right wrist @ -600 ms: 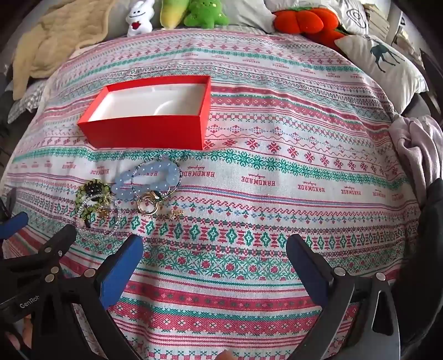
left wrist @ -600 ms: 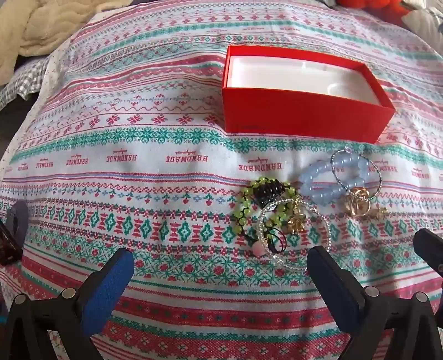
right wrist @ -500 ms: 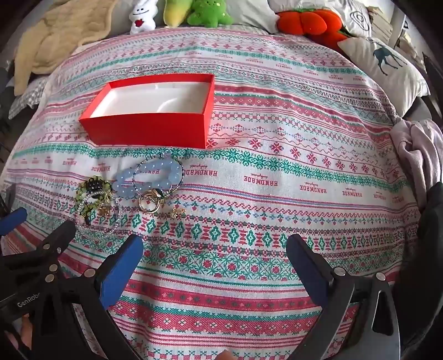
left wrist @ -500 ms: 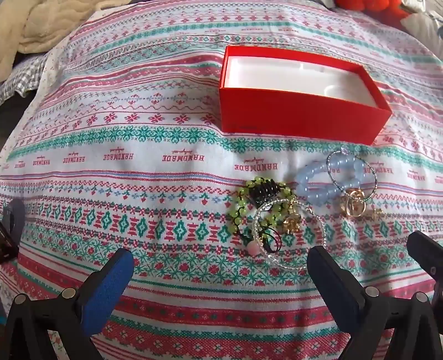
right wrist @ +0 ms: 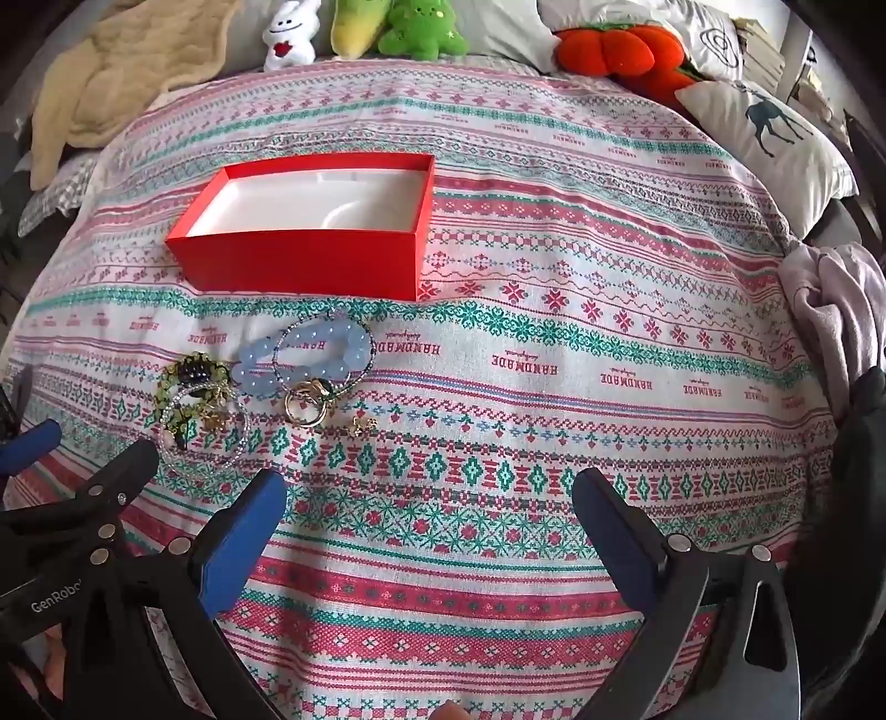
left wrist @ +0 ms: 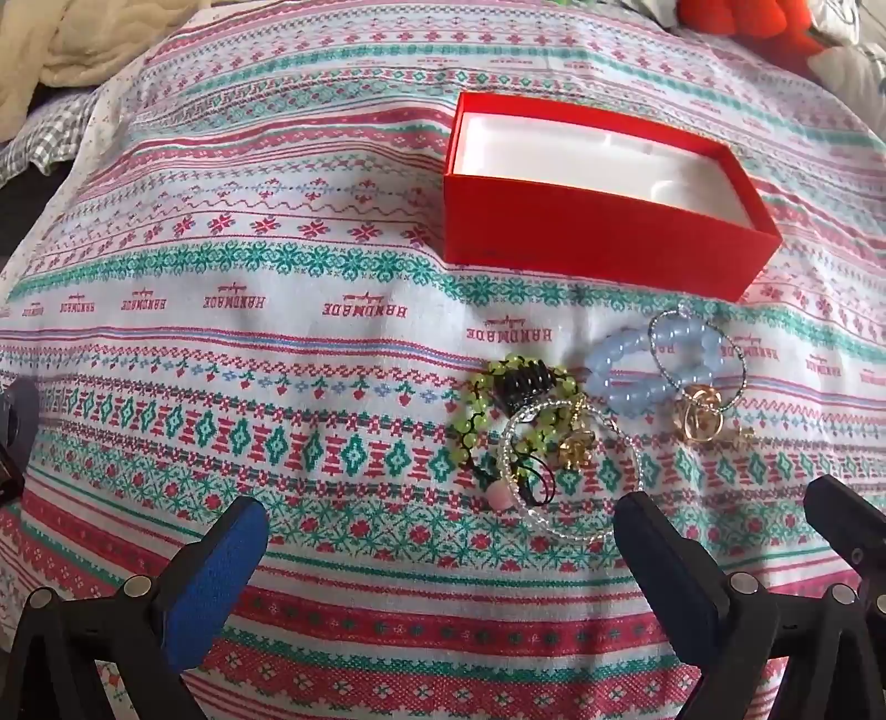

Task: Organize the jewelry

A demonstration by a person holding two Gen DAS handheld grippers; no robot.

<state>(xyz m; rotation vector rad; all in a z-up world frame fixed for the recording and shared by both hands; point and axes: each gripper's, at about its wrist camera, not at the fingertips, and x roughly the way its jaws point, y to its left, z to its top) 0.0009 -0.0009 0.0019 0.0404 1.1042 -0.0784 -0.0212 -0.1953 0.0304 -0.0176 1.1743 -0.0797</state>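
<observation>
An open red box [left wrist: 587, 243] with a white lining sits on the patterned bedspread; it also shows in the right wrist view [right wrist: 310, 266]. In front of it lies a pile of jewelry: a green bead bracelet [left wrist: 487, 410], a clear bead bracelet [left wrist: 576, 531], a pale blue bead bracelet [left wrist: 642, 376], a thin silver bangle [left wrist: 736, 354] and gold rings [left wrist: 700, 421]. The pile also shows in the right wrist view [right wrist: 260, 387]. My left gripper [left wrist: 437, 554] is open and empty, just short of the clear bracelet. My right gripper [right wrist: 429, 531] is open and empty, to the right of the pile.
The bedspread [right wrist: 554, 343] covers the bed. Plush toys [right wrist: 387, 27], an orange plush [right wrist: 614, 52] and a deer pillow [right wrist: 769, 133] line the far edge. A beige blanket [right wrist: 111, 72] lies at far left, a lilac cloth [right wrist: 830, 299] at right.
Both grippers have drifted slightly, so the box and jewelry sit a little differently in view. Nothing was picked up; both stay open.
</observation>
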